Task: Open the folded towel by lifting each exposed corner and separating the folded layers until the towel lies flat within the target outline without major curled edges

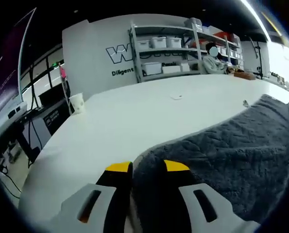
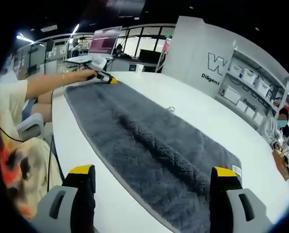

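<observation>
grey towel spread long on the white table, thick, soft, limp, likely light; left gripper pinched on its far corner, right gripper jaws apart over the near end; best taken by hemmed corners.

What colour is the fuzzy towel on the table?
Dark grey all over. The towel shows best in the right gripper view, stretched along the white table.
</observation>
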A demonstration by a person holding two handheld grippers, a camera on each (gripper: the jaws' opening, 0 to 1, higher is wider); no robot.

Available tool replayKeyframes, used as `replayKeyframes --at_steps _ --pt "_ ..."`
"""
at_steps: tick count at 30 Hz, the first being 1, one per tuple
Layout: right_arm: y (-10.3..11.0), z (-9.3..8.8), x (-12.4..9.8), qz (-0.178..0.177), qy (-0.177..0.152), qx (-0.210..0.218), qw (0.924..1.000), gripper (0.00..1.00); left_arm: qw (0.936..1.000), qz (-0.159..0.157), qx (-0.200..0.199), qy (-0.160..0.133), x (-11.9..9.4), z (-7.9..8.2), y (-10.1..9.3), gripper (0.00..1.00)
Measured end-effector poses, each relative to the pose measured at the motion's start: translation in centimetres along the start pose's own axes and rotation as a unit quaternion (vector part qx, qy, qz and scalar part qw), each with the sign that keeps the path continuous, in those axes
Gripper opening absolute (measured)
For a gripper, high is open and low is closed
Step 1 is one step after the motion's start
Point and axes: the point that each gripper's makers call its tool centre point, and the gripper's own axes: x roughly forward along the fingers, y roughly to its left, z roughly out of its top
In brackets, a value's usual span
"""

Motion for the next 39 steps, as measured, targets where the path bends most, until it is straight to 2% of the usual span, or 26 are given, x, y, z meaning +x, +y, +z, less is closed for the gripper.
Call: replayKeyframes --at_steps 1,8,11,14,16,20,23,27,30,32,34,36,38,39 --pt "-0.1 0.0 0.0 -0.001 0.0 0.001 1.0 0.99 0.9998 -0.004 -0.021 -0.001 -0.2 0.0 -0.1 0.24" --pt "-0.1 -0.1 0.0 -0.001 0.002 0.002 1.0 0.99 0.9981 -0.033 -0.047 -0.023 -1.5 1.0 -0.7 0.4" --pt "0.0 0.0 0.1 0.0 0.002 0.001 1.0 0.99 0.9929 -0.076 -0.08 -0.043 -2.8 2.1 -2.4 0.54" --pt "0.0 -0.1 0.2 0.0 0.003 0.001 1.0 0.99 0.9876 -0.105 -0.1 -0.06 -4.5 2.9 -3.9 0.68" --pt "0.1 -0.1 0.2 0.001 0.005 0.001 1.0 0.99 0.9859 -0.12 -0.099 -0.061 -5.4 2.9 -4.8 0.76" --pt "0.1 -0.2 0.2 0.0 0.006 0.002 1.0 0.99 0.9823 -0.156 -0.087 -0.057 -7.7 2.6 -7.2 0.85" --pt "0.1 -0.2 0.2 0.001 0.006 0.001 1.0 0.99 0.9793 -0.184 -0.062 -0.06 -9.7 2.5 -9.2 0.92" --pt "0.2 -0.2 0.3 0.002 0.008 0.0 1.0 0.99 0.9765 -0.204 -0.04 -0.057 -11.9 2.3 -11.2 0.96" --pt "0.3 -0.2 0.4 0.003 0.009 -0.001 1.0 0.99 0.9756 -0.211 -0.031 -0.052 -13.7 1.9 -12.2 0.96" --pt "0.3 -0.2 0.4 0.002 0.009 -0.001 1.0 0.99 0.9807 -0.191 -0.005 -0.043 -14.7 1.2 -12.0 0.97" --pt "0.2 -0.2 0.3 0.002 0.009 -0.001 1.0 0.99 0.9822 -0.181 0.01 -0.05 -15.8 0.9 -12.2 1.0" --pt "0.2 -0.3 0.3 0.001 0.01 -0.002 0.9999 0.99 0.9813 -0.186 0.01 -0.049 -16.5 0.6 -12.4 1.0" --pt "0.1 -0.4 0.3 -0.001 0.01 0.001 0.9999 0.99 0.9756 -0.214 -0.005 -0.05 -17.7 0.1 -13.4 1.0" --pt "0.1 -0.4 0.3 -0.001 0.01 0.002 0.9999 0.99 0.9759 -0.213 0.0 -0.048 -18.0 -0.2 -13.5 1.0"
